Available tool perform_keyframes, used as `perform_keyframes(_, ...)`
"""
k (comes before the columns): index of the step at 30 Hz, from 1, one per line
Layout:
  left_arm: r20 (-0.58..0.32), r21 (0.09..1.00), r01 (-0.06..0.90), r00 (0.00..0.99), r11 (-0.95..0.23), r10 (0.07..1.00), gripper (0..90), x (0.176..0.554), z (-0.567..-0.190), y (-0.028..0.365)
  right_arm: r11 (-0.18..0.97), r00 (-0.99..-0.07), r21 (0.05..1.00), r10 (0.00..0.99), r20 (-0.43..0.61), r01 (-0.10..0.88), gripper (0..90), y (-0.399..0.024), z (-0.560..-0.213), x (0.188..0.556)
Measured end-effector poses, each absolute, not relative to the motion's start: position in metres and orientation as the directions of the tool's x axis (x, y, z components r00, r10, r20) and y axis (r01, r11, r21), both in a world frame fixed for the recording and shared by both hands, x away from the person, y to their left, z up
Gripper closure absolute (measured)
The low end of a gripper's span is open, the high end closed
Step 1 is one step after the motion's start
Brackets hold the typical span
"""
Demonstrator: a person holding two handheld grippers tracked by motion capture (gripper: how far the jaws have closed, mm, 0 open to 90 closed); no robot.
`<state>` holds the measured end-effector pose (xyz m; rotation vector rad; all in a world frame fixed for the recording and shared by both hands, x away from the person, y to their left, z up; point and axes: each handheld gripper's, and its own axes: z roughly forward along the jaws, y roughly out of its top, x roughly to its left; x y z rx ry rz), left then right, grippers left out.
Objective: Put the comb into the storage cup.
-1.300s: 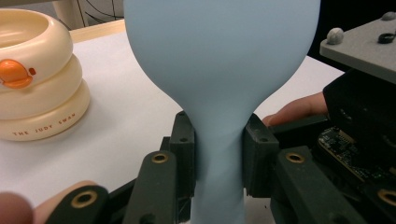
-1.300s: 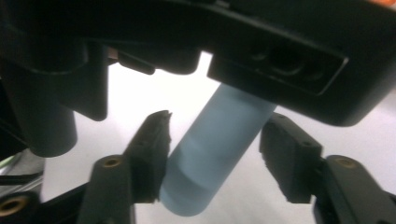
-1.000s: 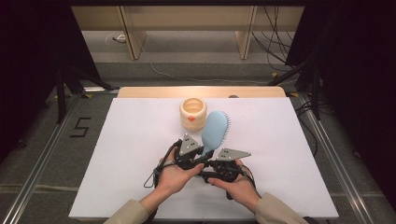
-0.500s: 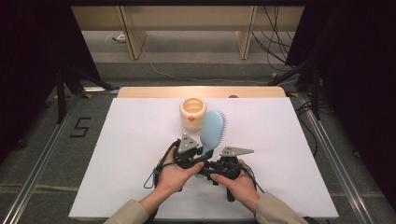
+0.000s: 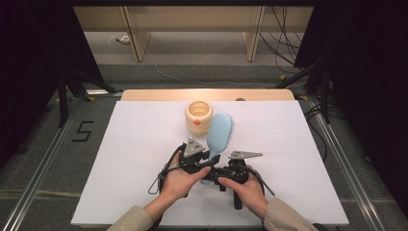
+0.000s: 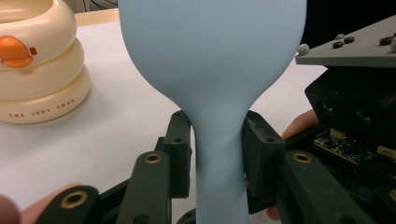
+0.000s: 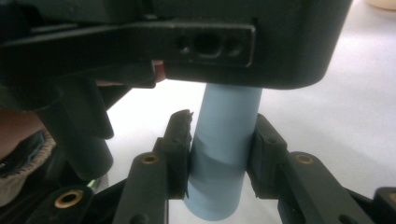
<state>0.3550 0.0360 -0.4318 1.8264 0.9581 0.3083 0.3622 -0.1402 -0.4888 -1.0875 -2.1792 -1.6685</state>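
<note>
My left gripper [image 6: 217,154] clamps neck of blue hairbrush [image 5: 219,136]; my right gripper [image 7: 219,154] clamps handle end. Brush head lies just beside cream ringed cup [image 5: 198,116], mid white table [image 5: 125,144].

Your sleeves [image 5: 284,216]: beige, ending at wrists. Your left hand-held gripper [image 5: 201,162] and right hand-held gripper [image 5: 219,172]: black bodies, brass-coloured pivot pins, grey three-cornered top plates bearing small screws, black trailing cables; green circuit board exposed on right one.
</note>
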Motion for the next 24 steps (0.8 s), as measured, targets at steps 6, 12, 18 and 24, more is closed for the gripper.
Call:
perform_keyframes(6,-0.21,0.861,0.476,0.652,-0.178,0.728,63.8,0.355,-0.432,0.036,0.091,-0.702,0.746,0.429,0.568,0.659,64.9,-0.142,-0.49,0.364)
perform_keyframes(12,-0.196,0.864,0.467,0.658,-0.19,0.727,60.1,0.354,-0.429,0.037,0.082,-0.693,0.738,0.427,0.581,0.67,64.9,-0.142,-0.49,0.364)
perform_keyframes(18,-0.163,0.869,0.446,0.667,-0.215,0.727,55.9,0.352,-0.426,0.039,0.07,-0.685,0.733,0.425,0.592,0.677,65.0,-0.143,-0.49,0.364)
perform_keyframes(24,-0.143,0.863,0.439,0.689,-0.251,0.711,47.4,0.35,-0.42,0.04,0.064,-0.681,0.731,0.426,0.596,0.679,64.9,-0.145,-0.489,0.365)
